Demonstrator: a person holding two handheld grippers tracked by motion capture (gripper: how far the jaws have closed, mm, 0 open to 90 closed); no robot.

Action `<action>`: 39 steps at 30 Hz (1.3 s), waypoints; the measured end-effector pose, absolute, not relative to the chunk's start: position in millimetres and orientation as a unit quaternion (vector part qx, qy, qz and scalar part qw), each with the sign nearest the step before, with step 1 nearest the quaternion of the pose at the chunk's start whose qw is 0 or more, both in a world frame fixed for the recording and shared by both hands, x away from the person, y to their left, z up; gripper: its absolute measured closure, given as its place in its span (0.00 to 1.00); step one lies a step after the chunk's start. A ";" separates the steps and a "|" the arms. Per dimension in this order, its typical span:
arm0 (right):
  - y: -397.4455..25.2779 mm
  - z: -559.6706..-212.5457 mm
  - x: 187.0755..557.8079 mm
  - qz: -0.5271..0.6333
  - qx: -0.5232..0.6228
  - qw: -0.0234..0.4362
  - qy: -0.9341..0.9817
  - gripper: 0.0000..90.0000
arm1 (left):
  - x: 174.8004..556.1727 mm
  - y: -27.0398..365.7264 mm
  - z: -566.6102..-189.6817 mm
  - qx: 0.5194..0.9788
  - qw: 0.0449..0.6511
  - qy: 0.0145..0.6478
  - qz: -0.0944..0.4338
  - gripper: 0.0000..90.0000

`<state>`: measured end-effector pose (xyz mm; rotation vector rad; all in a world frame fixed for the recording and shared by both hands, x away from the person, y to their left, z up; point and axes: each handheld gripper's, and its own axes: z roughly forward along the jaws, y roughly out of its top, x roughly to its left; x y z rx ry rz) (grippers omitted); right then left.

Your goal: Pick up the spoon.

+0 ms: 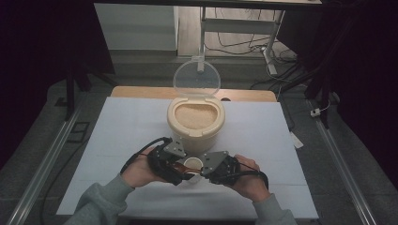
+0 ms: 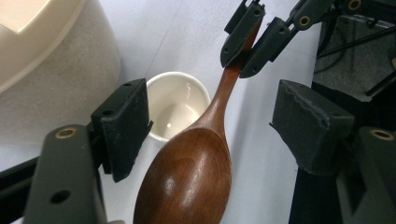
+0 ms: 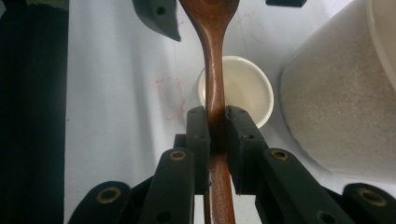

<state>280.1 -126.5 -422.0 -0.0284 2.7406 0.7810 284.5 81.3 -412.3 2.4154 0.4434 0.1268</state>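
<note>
A brown wooden spoon (image 2: 191, 182) hangs level just above a small empty white cup (image 2: 175, 105) on the white table. My right gripper (image 3: 215, 126) is shut on the spoon's handle (image 3: 214, 56), with the cup (image 3: 247, 86) below and beyond its jaws. My left gripper (image 2: 217, 128) is open, its two pads standing apart on either side of the spoon's bowl without touching it. In the high view both grippers meet over the cup (image 1: 192, 164) near the table's front edge, the left gripper (image 1: 174, 165) at the left and the right gripper (image 1: 206, 172) at the right.
A cream tub (image 1: 195, 119) full of pale grain stands right behind the cup, its clear round lid (image 1: 196, 77) hinged upright. Its wall (image 2: 56, 74) is close to my left jaw. The white cloth (image 1: 126, 131) spreads to both sides. Table legs and cables lie beyond.
</note>
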 end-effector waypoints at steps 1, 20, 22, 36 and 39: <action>-126.0 -421.1 279.8 0.272 -0.012 0.146 0.951 0.89 | 285.7 80.4 -412.7 0.926 0.333 0.169 0.046 0.33; -123.7 -421.3 275.4 0.273 -0.027 0.165 0.947 0.89 | 294.1 61.4 -420.6 0.953 0.279 0.114 0.018 0.67; -123.4 -421.9 275.0 0.274 -0.027 0.165 0.947 0.89 | 294.1 60.3 -422.4 0.955 0.274 0.109 0.022 0.71; -122.5 -425.3 271.9 0.265 -0.051 0.167 0.948 0.94 | 289.3 57.6 -435.7 0.958 0.270 0.085 0.039 0.92; -128.3 -419.7 272.8 0.299 -0.017 0.172 0.939 0.85 | 287.8 59.3 -436.3 0.953 0.281 0.095 0.064 0.92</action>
